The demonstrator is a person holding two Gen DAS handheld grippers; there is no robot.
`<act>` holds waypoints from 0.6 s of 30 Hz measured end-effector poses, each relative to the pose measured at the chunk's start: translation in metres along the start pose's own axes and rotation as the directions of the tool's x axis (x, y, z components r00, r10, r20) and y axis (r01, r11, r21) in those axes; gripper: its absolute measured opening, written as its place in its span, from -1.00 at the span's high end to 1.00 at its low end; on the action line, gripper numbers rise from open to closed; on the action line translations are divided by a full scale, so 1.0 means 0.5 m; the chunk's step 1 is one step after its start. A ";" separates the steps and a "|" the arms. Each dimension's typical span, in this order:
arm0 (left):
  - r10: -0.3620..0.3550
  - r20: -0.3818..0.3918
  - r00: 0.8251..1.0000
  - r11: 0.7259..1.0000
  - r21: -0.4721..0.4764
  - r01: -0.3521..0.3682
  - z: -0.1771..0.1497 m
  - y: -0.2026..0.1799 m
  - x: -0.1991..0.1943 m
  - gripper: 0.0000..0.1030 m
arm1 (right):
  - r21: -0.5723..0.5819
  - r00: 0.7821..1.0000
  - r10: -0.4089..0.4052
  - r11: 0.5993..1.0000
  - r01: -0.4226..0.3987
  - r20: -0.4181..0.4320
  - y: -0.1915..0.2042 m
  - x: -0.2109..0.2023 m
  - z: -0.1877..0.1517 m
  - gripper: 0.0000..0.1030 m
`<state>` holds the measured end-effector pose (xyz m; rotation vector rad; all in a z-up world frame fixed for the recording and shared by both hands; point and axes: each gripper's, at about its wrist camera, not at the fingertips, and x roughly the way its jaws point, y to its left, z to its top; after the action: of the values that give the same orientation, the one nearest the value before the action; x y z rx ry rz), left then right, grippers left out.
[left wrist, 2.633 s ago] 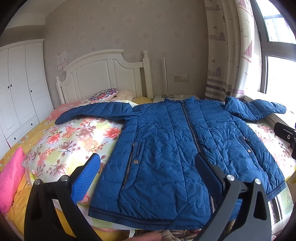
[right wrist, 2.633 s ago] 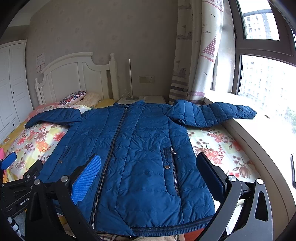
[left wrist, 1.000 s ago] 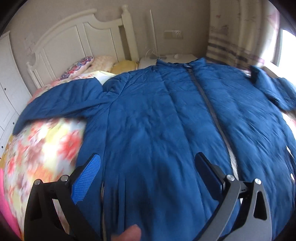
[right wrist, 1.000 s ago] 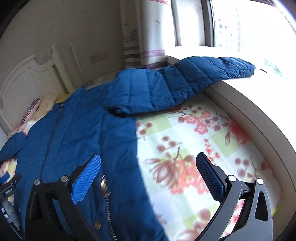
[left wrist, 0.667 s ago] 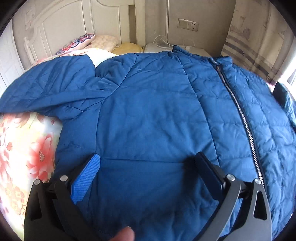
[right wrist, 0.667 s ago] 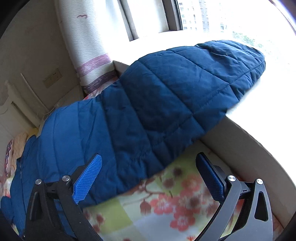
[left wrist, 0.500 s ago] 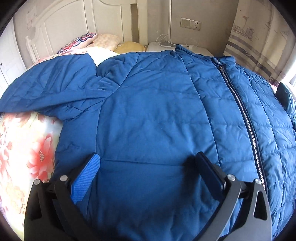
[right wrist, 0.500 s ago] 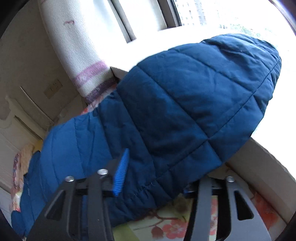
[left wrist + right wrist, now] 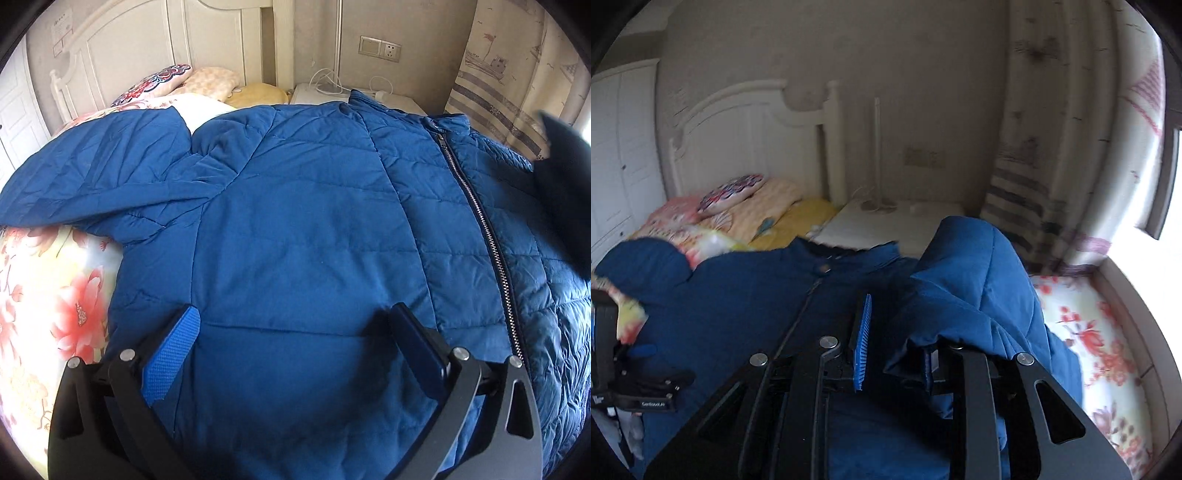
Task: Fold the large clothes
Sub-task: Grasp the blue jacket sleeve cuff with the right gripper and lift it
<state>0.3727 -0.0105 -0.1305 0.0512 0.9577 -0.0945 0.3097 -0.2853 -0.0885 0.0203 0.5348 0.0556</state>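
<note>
Right wrist view — right hand-held gripper [image 9: 894, 343] clenched on jacket sleeve [image 9: 975, 280]; left hand-held gripper [image 9: 295, 332] released above jacket.

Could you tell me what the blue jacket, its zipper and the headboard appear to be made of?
The jacket looks like a quilted synthetic shell, probably nylon or polyester, going by its stitched padded panels and slight sheen. Its zipper has silvery teeth, likely metal, though coated plastic is possible. The headboard appears to be white-painted wood with moulded panels and a smooth finish.
</note>
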 end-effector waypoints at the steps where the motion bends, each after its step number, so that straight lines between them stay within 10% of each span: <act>1: 0.000 0.000 1.000 1.000 0.000 0.000 -0.002 0.000 -0.001 -0.96 | -0.019 0.999 0.009 1.000 -0.009 -0.036 0.024 0.015 -0.013 0.53; 6: 0.000 0.002 1.000 1.000 0.001 0.000 -0.002 0.000 -0.001 -0.96 | -0.056 0.952 0.008 0.998 -0.026 -0.305 0.070 0.112 -0.091 0.49; 8: 0.000 0.000 1.000 1.000 0.001 0.000 -0.002 0.001 0.000 -0.96 | -0.012 0.938 0.072 0.997 -0.080 -0.338 0.062 0.103 -0.084 -0.31; 10: 0.002 0.001 1.000 1.000 0.003 -0.002 -0.002 0.000 0.000 -0.96 | 0.021 0.914 0.115 0.993 -0.116 -0.388 0.058 0.091 -0.075 -0.57; 18: 0.006 0.003 1.000 1.000 0.008 -0.006 -0.002 0.001 0.001 -0.96 | 0.391 0.986 -0.025 0.916 0.088 -0.164 -0.106 -0.126 -0.143 -0.52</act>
<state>0.3723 -0.0099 -0.1313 0.0608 0.9545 -0.0930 0.2220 -0.3414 -0.1196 0.4016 0.6963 -0.1109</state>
